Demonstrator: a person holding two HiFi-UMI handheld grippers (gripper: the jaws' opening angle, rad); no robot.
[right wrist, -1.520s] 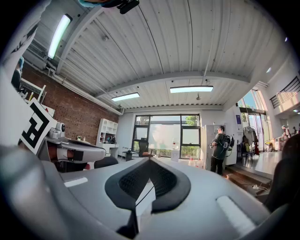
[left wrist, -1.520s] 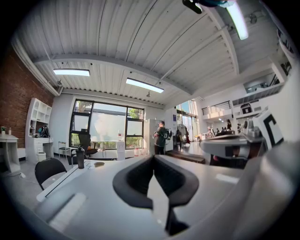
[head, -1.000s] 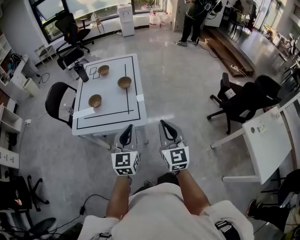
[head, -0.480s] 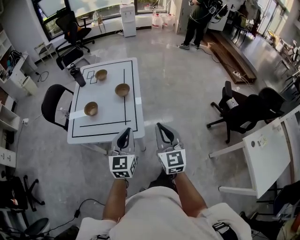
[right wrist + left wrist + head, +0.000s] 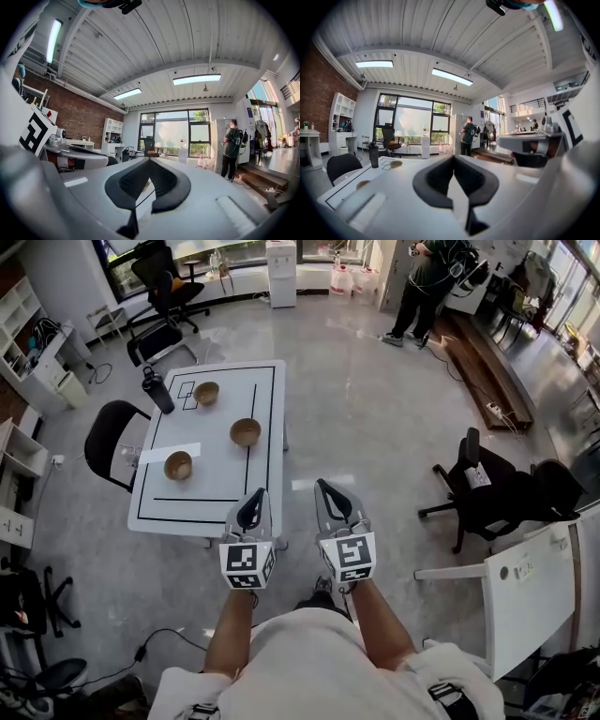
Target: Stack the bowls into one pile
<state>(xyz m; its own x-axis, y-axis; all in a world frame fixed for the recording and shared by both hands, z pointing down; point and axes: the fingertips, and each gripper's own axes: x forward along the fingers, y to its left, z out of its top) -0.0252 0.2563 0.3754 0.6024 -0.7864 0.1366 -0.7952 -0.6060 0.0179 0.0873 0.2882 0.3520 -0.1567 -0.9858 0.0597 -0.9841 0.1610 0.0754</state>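
Grey floor [image 5: 375,409] lies below the left gripper [image 5: 253,502] and right gripper [image 5: 328,495], both held short of the white table [image 5: 202,517], jaws closed on nothing. On the table three bowls sit well apart: the nearest bowl [image 5: 178,465] at the left, the middle bowl [image 5: 246,432] further right, the far bowl [image 5: 206,394] near a dark bottle [image 5: 156,390]. Nothing is stacked yet; by my reading, the whole pile remains to be built.

The white, black-lined surface [image 5: 202,512] lies bare at its near end. A black office chair [image 5: 108,439] flanks its left side, a dark bottle [image 5: 157,390] its far-left corner.
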